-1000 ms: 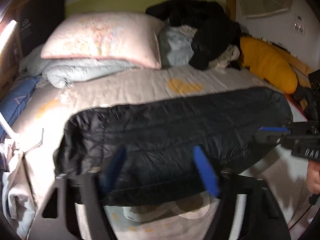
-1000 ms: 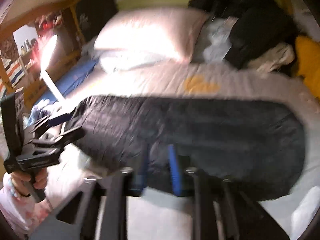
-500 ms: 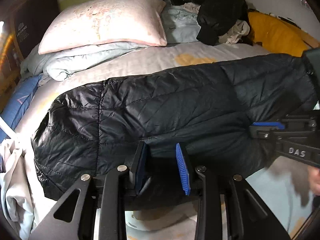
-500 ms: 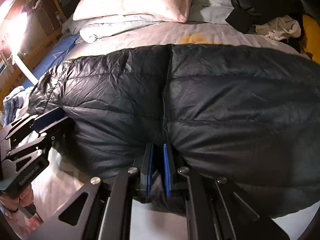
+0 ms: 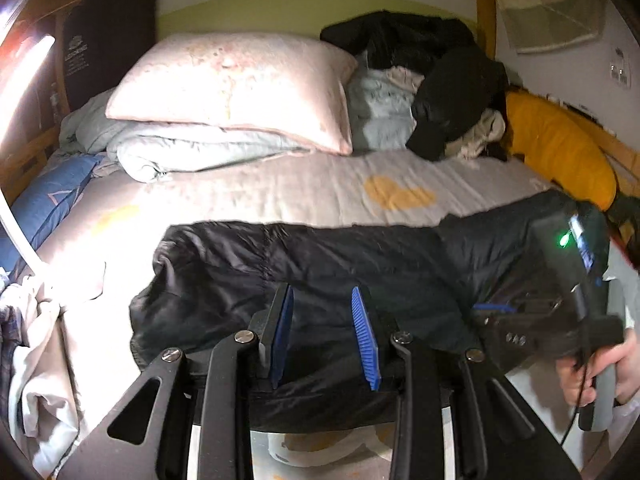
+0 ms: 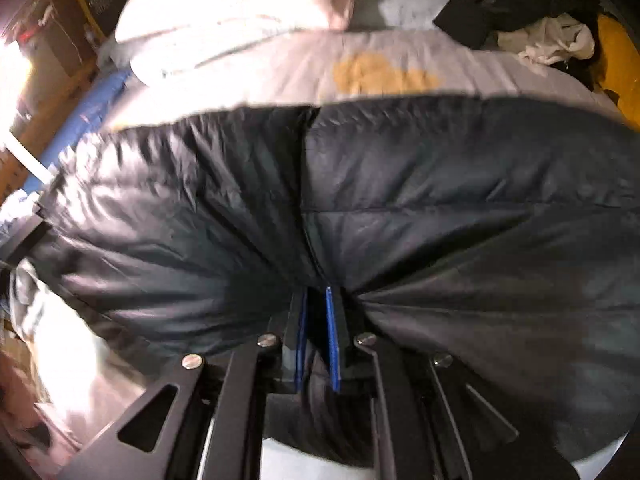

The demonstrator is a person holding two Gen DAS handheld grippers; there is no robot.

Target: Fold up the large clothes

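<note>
A black quilted jacket [image 5: 360,264] lies spread across the bed [image 5: 280,192], its near edge toward me. In the left wrist view my left gripper [image 5: 322,326] has the bunched near edge filling the gap between its blue pads [image 5: 364,332]; it is shut on that thick fold. My right gripper [image 6: 316,320] is shut on the near edge by the jacket's [image 6: 460,208] centre seam, with fabric puckering around its pads. The right gripper [image 5: 496,312] also shows at the right of the left wrist view, held by a hand [image 5: 616,364].
A pink pillow [image 5: 232,88] on a folded pale quilt [image 5: 180,152] lies at the head of the bed. A heap of dark and white clothes [image 5: 440,80] and a yellow cushion [image 5: 560,156] sit at the back right. White cloth [image 5: 36,360] hangs off the left side.
My left gripper narrowed onto the jacket's near edge, then drew back with it. My right gripper dropped closer to the jacket and pinched its edge tight.
</note>
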